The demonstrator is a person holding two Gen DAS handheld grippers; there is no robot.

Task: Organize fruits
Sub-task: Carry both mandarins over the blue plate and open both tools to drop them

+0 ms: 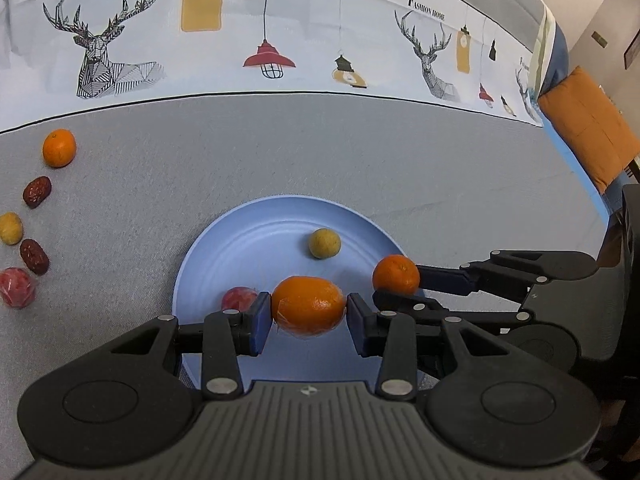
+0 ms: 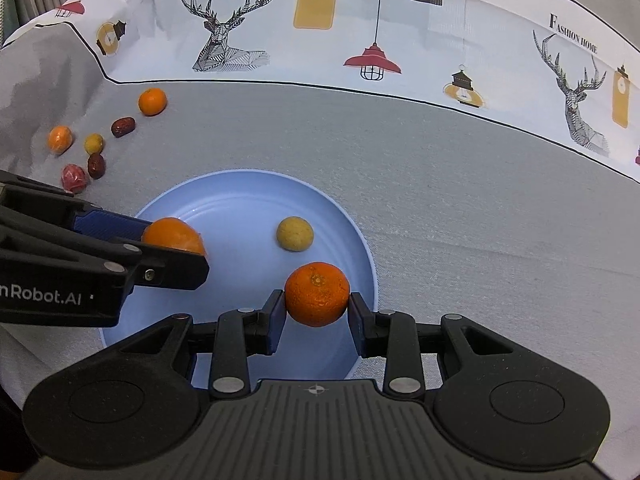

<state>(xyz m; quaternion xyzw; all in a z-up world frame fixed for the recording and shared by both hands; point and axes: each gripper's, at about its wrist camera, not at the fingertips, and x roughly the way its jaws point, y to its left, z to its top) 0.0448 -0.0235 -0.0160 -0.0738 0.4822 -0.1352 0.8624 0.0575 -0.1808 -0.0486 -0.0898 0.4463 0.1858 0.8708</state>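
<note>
Surface: grey cloth [image 1: 320, 152] beneath a backdrop [image 2: 360, 8] printed with deer, lamps and "FASHION HOME".

Blue plate [image 1: 248, 236]: held a yellowish fruit [image 1: 324, 243].

Left gripper [image 1: 309, 312]: clamped on a film-wrapped orange [image 1: 308, 305] above the plate; likely slippery, best held across its widest girth. Casing read "nRobot.AI".

Right gripper [image 2: 317, 307]: clamped on a firm, pebbled mandarin [image 2: 317, 294].

Loose fruit lay left.
</note>
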